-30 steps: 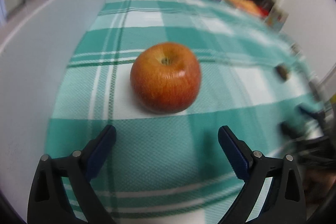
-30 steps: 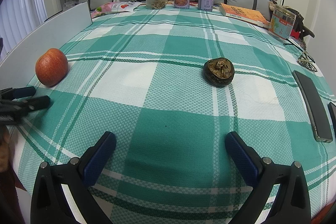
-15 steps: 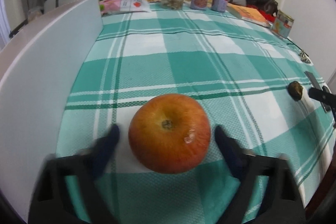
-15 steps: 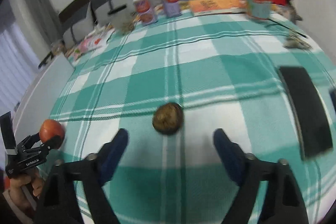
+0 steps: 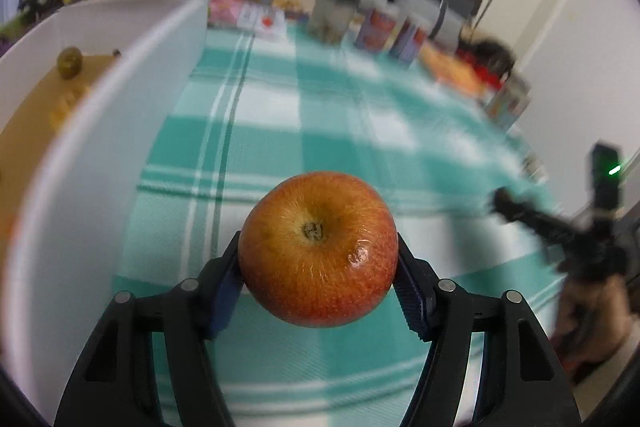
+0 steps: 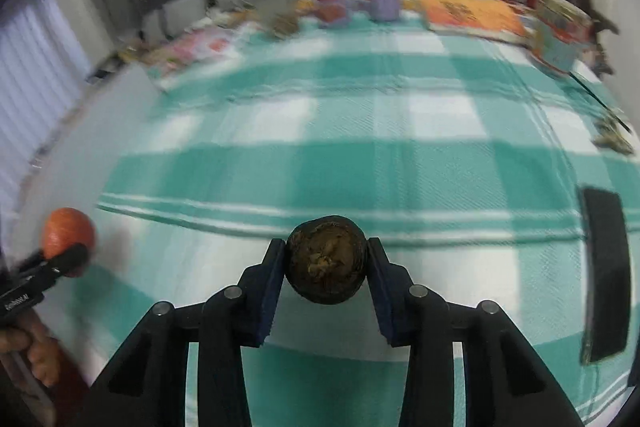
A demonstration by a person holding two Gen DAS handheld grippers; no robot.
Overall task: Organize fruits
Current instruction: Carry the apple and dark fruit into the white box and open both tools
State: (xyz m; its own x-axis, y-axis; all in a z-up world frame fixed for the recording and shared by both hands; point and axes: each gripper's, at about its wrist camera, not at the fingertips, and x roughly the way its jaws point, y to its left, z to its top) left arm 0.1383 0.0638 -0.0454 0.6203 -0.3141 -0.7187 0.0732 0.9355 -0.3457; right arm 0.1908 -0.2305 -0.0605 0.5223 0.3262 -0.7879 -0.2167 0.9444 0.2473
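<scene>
While the left hand-held gripper (image 5: 319,269) pinches the red apple (image 5: 318,251) above the checked bedspread (image 5: 352,115), the right hand-held gripper (image 6: 326,261), jaws just closed, clamps a dark brown fruit (image 6: 326,259); the apple shows at nine o'clock there.

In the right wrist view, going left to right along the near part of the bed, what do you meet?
Apple in the left hand-held gripper → dark round fruit in the right hand-held gripper → flat black device.
</scene>
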